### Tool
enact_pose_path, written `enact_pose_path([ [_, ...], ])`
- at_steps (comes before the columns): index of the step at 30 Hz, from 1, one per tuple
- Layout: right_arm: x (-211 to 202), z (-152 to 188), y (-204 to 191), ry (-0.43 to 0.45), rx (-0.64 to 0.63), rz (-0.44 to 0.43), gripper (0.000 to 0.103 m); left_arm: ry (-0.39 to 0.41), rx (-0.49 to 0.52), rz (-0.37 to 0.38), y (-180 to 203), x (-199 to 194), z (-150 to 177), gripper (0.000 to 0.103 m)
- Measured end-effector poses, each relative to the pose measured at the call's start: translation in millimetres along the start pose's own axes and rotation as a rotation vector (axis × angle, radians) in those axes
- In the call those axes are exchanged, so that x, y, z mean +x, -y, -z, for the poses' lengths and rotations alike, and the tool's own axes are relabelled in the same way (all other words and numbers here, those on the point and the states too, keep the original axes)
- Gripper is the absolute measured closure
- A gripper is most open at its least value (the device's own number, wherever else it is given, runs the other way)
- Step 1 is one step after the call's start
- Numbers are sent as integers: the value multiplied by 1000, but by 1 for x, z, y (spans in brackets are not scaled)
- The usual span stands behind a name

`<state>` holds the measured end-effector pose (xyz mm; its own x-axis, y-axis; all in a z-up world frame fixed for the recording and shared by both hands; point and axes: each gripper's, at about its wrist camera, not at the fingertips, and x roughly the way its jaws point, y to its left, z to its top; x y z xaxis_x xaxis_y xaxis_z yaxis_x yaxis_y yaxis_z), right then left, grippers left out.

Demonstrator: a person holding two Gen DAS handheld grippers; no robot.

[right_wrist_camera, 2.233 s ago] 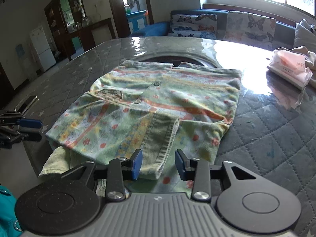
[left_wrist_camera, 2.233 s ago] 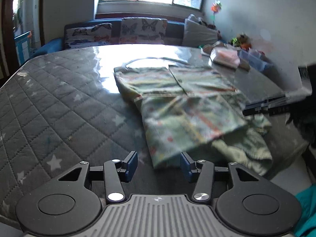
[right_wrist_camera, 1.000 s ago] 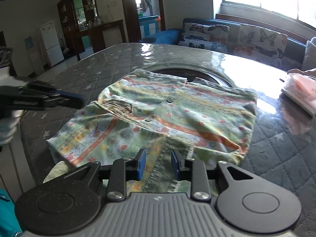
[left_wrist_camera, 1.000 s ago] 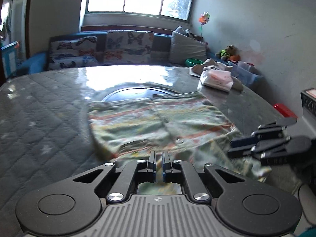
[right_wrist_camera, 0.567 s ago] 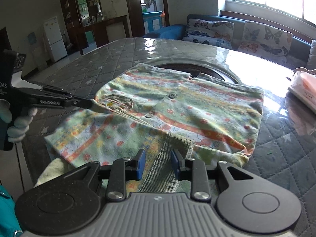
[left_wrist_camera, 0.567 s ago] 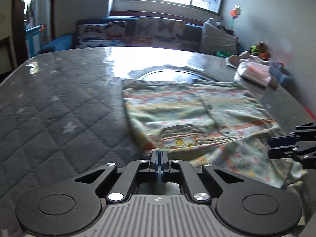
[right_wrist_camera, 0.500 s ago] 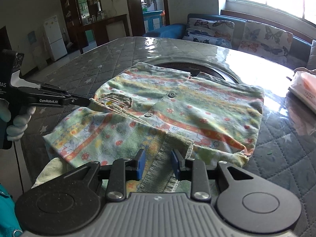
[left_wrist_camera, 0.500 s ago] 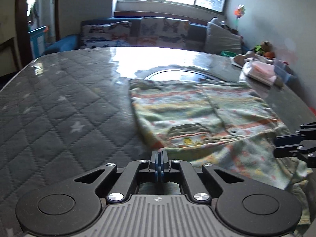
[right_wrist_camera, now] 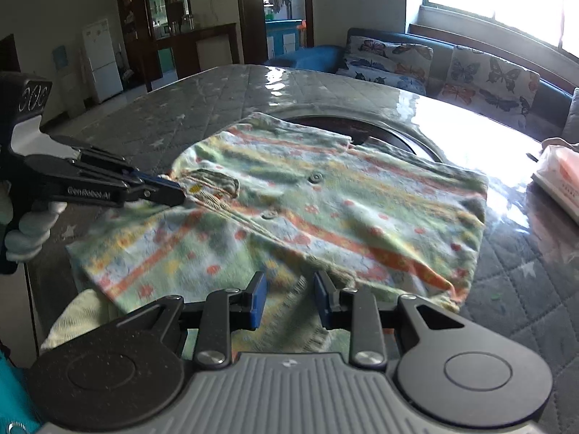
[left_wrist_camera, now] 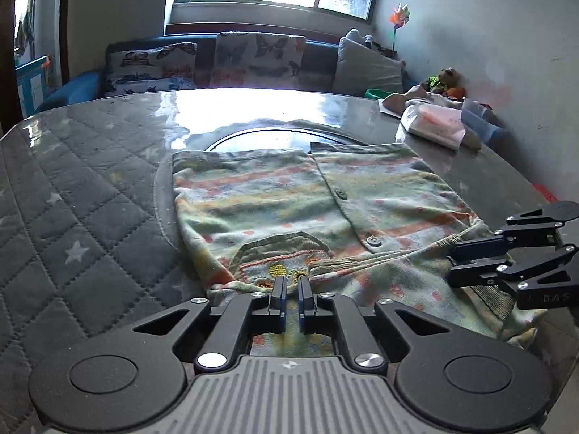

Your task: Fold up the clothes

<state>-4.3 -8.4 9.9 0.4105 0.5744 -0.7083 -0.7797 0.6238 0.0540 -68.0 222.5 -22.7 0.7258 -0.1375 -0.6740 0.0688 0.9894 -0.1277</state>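
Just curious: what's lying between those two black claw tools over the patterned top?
In the left wrist view, only the flowered shirt lies between the left gripper and right gripper: its stitched pocket and ribbed collar edge.

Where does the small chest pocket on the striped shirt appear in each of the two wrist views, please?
Left wrist view: the pocket sits low in the centre, just beyond the left gripper.
Right wrist view: the pocket is at centre-left, right at the tip of the left gripper, which reaches in from the left edge.
Shared landmark: the shirt button just beside the pocket, on the placket.
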Motion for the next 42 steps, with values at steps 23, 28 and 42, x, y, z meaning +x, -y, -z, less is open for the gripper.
enact_pose_path([
  [23, -24, 27, -35, 8, -131, 7, 68, -41, 177, 85, 66, -50, 31, 76],
  [28, -44, 30, -39, 31, -160, 23, 64, -94, 143, 88, 75, -68, 41, 72],
  [42, -85, 65, -43, -17, -279, 63, 53, -288, -34, 145, 76, -63, 47, 58],
])
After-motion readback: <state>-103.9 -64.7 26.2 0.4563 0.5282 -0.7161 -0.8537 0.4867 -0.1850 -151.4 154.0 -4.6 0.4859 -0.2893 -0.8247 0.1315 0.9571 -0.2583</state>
